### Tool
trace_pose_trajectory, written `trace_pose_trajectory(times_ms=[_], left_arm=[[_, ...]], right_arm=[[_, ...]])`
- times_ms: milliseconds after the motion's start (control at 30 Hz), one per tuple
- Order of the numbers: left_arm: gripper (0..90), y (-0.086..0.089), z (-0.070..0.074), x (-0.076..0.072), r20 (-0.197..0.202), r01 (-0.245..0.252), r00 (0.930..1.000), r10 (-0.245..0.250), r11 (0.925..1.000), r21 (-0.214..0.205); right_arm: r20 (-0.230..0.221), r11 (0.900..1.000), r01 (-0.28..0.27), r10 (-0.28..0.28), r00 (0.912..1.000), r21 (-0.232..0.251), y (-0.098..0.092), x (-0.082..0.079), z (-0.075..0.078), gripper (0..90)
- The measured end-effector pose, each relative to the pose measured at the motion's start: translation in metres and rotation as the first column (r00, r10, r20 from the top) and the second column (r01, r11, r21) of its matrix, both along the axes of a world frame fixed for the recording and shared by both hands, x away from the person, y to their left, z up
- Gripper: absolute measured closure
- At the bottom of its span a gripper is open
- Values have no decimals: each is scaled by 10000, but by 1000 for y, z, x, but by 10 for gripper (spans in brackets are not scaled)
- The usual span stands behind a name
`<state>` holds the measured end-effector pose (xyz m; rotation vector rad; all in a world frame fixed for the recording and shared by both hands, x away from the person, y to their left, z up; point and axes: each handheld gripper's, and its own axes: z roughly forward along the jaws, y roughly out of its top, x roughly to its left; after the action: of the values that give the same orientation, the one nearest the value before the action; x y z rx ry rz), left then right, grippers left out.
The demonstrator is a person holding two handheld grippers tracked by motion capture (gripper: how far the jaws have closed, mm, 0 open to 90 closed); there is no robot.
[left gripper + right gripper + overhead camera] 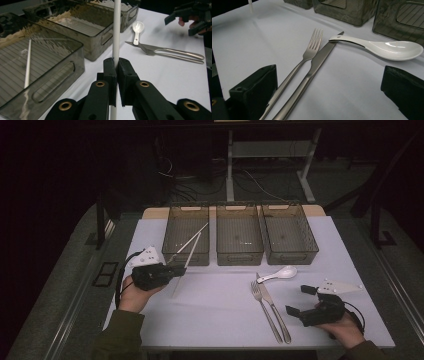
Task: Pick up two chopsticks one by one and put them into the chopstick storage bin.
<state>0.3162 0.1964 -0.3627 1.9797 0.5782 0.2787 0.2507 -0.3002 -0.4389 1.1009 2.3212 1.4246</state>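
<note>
Left gripper view: left tongs (116,75) pinch white chopstick (116,30), running straight away lengthwise.

Three bins stand in a row across the upper middle of the high view: the left bin (186,236), the middle bin (239,236) and the right bin (289,235), on the table (220,305). One chopstick (187,243) lies slanting in the left bin; a second chopstick (186,262) crosses that bin's near wall, apparently above it. Lower right of centre, the fork (265,310) lies left of the knife (274,310), side by side, and the spoon (280,273) sits just above them, its handle resting on the knife's tip.
</note>
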Motion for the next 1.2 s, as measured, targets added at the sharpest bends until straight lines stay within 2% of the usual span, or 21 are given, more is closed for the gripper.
trace_pose_trajectory(times_ms=[400, 700, 900, 1033, 1133, 1200], left_arm=[[847, -8, 20, 17, 128, -511, 9986, 510, 9987, 54], [847, -12, 53, 44, 513, -937, 9944, 926, 9954, 189], [847, -16, 73, 70, 775, -1212, 9901, 1169, 9912, 530], [846, -17, 76, 89, 839, -1524, 9855, 1478, 9869, 521], [846, -16, 73, 103, 698, -1727, 9831, 1692, 9838, 474], [846, -17, 67, 111, 605, -1921, 9802, 1884, 9793, 641]], right_arm=[[-30, 9999, 100, -100, 9999, 73, -1, 0, 0, 9], [-41, 9998, 156, -156, 9999, 122, -1, 0, 0, 9], [-34, 9999, 134, -133, 9999, 95, -2, 0, 0, 9], [-80, 9998, 151, -150, 9999, 135, -2, 1, 0, 9], [-68, 9998, 140, -139, 9999, 134, -2, 0, 0, 9], [-46, 9998, 132, -131, 9999, 126, -2, 0, 0, 9]])
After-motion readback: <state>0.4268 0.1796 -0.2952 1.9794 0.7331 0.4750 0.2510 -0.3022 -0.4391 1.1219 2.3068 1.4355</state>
